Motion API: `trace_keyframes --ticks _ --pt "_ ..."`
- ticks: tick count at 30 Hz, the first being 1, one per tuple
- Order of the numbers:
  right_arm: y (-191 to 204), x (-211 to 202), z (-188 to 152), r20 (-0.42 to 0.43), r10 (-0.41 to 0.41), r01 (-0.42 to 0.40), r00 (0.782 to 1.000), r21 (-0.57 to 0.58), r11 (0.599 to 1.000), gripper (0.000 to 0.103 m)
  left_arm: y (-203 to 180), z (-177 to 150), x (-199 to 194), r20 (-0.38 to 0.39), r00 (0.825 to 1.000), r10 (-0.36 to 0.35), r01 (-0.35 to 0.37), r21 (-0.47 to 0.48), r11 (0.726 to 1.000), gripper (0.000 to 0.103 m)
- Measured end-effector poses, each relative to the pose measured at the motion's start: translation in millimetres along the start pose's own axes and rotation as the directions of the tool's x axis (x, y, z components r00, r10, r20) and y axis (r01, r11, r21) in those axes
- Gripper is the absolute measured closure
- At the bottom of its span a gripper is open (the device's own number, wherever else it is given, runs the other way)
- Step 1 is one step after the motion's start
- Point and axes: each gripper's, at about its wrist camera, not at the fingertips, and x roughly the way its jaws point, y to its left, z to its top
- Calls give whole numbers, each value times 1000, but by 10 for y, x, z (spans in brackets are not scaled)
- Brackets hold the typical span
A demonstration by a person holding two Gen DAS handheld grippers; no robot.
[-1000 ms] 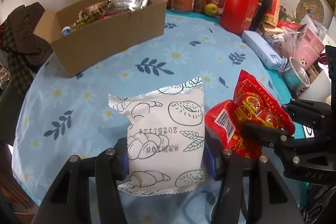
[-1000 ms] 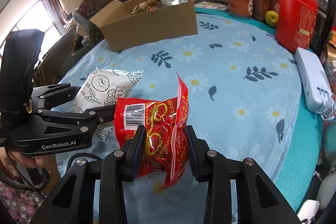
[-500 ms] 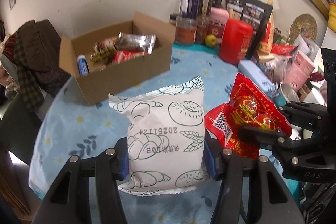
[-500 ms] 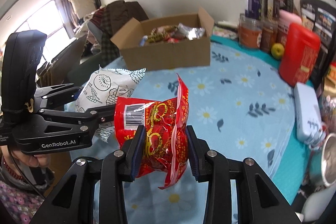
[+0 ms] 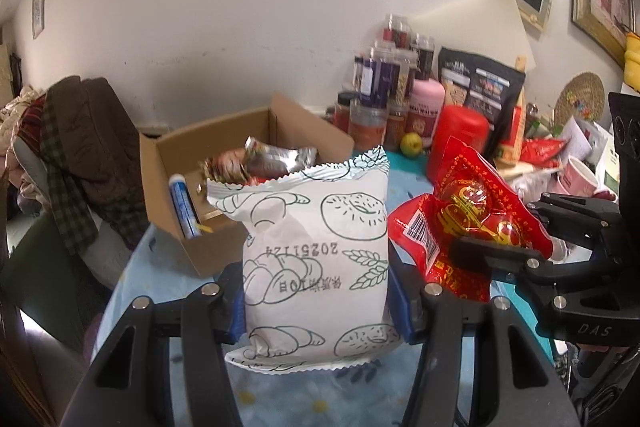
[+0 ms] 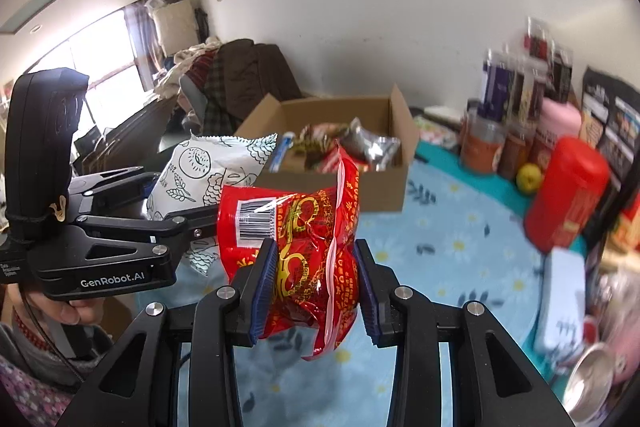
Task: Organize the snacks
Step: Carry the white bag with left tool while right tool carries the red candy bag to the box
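Observation:
My left gripper point(image 5: 316, 301) is shut on a white bread packet point(image 5: 316, 267) printed with green pastries, held upright above the table. Beside it on the right, my right gripper point(image 6: 316, 291) is shut on a red snack bag point(image 6: 296, 247) with a barcode; that red snack bag point(image 5: 468, 219) also shows in the left wrist view. The white bread packet point(image 6: 208, 179) and left gripper point(image 6: 176, 203) appear at the left of the right wrist view. Behind both stands an open cardboard box point(image 5: 208, 239) holding several snack packs; the same cardboard box point(image 6: 380, 187) sits ahead of the red bag.
The round table point(image 6: 448, 259) has a blue daisy cloth. At its back right stand jars point(image 5: 380, 99), a red canister point(image 5: 460, 143), a green fruit point(image 5: 411, 143) and dark bags point(image 5: 480, 87). A chair piled with clothes point(image 5: 76, 155) stands at the left. A person's hand point(image 6: 76, 311) holds the left gripper.
Both grippers rose and tilted up with their packets still held; the table has dropped low in view and the wall fills the top. The box now appears closer behind the packets.

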Motion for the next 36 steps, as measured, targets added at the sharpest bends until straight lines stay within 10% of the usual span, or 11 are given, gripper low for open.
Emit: trace_keyframes --ticks 36 --pt "-288 1127 1579 138 74 -55 988 -136 989 66 1102 1306 937 81 986 146 -139 -88 986 49"
